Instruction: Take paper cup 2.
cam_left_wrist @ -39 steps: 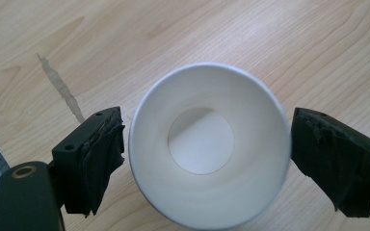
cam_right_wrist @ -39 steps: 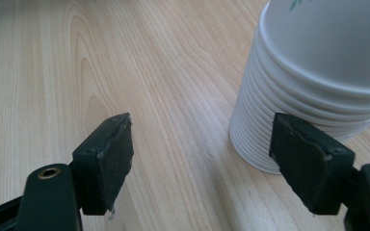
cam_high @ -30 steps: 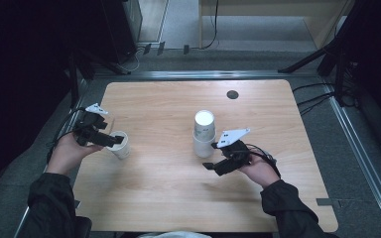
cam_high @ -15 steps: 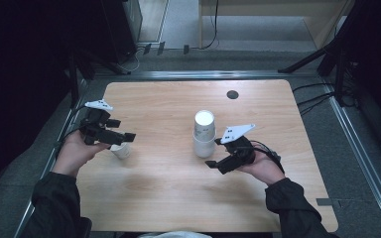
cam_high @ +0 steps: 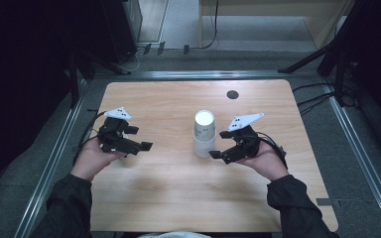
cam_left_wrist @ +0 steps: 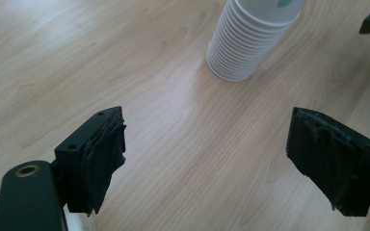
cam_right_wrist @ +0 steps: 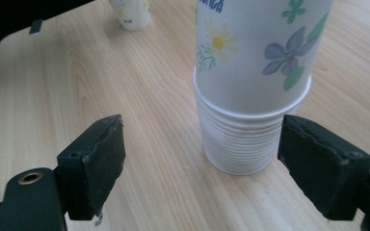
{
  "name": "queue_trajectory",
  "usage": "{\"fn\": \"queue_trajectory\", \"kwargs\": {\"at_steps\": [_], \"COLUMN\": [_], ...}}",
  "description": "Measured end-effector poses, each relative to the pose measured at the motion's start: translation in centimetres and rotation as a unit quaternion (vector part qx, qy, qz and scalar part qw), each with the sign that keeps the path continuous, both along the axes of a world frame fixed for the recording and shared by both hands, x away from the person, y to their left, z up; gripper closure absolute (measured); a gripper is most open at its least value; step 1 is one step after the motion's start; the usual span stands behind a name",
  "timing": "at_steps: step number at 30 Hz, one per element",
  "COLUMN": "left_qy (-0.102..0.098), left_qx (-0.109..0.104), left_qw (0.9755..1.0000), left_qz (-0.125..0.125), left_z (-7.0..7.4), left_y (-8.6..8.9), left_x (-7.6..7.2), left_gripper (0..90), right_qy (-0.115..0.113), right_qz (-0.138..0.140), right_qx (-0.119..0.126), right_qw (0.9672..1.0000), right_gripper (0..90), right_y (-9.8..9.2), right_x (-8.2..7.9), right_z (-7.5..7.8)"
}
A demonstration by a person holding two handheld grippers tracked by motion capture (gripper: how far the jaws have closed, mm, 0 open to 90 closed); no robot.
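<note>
A stack of white paper cups stands upright in the middle of the wooden table; its top cup has a flower print. My right gripper sits just right of the stack. Its jaws have just been opening and now stand wide, with the stack's base close ahead and no pad pressing on it. My left gripper hovers left of the stack, open with bare table between its pads. The stack is farther off in the left gripper view. A single flowered cup stands far off in the right gripper view.
A small black disc lies near the table's far edge. Metal rails run along the table's sides, with dark floor and cables beyond. Bare wood lies in front of the stack, toward the person.
My left gripper has moved right, off the single cup and toward the stack. My right gripper has risen a little beside the stack and its jaws have spread.
</note>
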State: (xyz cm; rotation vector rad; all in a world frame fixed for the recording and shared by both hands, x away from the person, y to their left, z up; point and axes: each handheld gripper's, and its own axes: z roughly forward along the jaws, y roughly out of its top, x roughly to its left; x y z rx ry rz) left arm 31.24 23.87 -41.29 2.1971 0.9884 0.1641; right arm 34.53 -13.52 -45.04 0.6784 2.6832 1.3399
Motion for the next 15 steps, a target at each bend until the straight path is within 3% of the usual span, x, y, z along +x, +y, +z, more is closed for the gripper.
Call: {"fn": "queue_trajectory", "kwargs": {"at_steps": [6, 10, 15], "left_qy": [0.004, 0.008, 0.003], "left_qx": [0.009, -0.007, -0.003], "left_qw": [0.9999, 0.9994, 0.9991], "left_qz": [-0.012, -0.033, -0.043], "left_z": [-0.9, -1.4, -2.2], "left_y": [-1.4, -2.3, -3.2], "left_x": [-1.1, -2.0, -2.8], "left_gripper": [13.7, 13.6, 13.6], "right_qy": [-0.009, -0.008, -0.004], "right_qz": [-0.002, 0.0, 0.007], "right_qx": [-0.006, -0.006, -0.002], "right_qw": [0.9999, 0.9999, 1.0], "right_gripper": [18.9, 21.1, 21.7], "right_y": [-0.5, -0.5, -0.2], "right_x": [0.8, 1.4, 2.0], "right_z": [0.6, 0.8, 1.3]}}
